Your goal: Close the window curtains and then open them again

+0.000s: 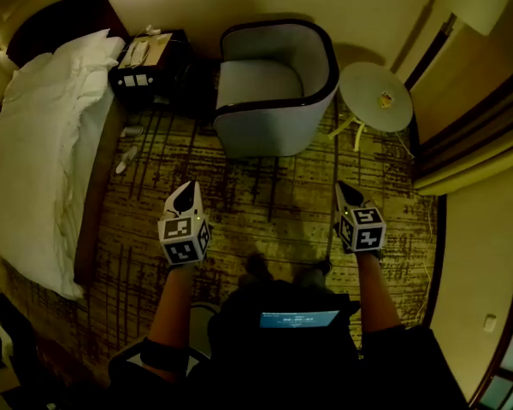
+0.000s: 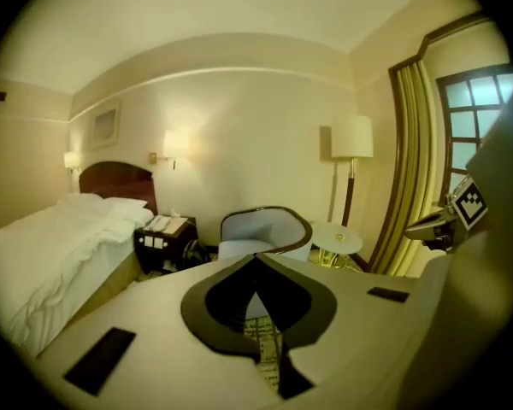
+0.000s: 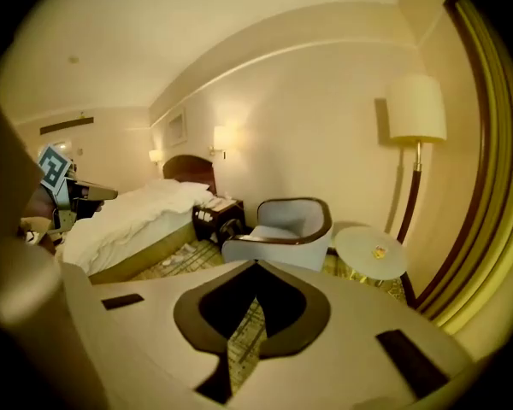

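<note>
Bed (image 1: 43, 143) lies well to the left of the left gripper (image 1: 185, 196). Left gripper: jaws together, nothing between them, tipped down over the carpet (image 1: 265, 199). Armchair (image 1: 274, 84) ahead, between both grippers. Right gripper (image 1: 349, 195): jaws together, empty. Round desk (image 1: 372, 92) ahead-right of it. Curtains (image 1: 470, 143) hang in folds well off to its right, untouched.
</note>
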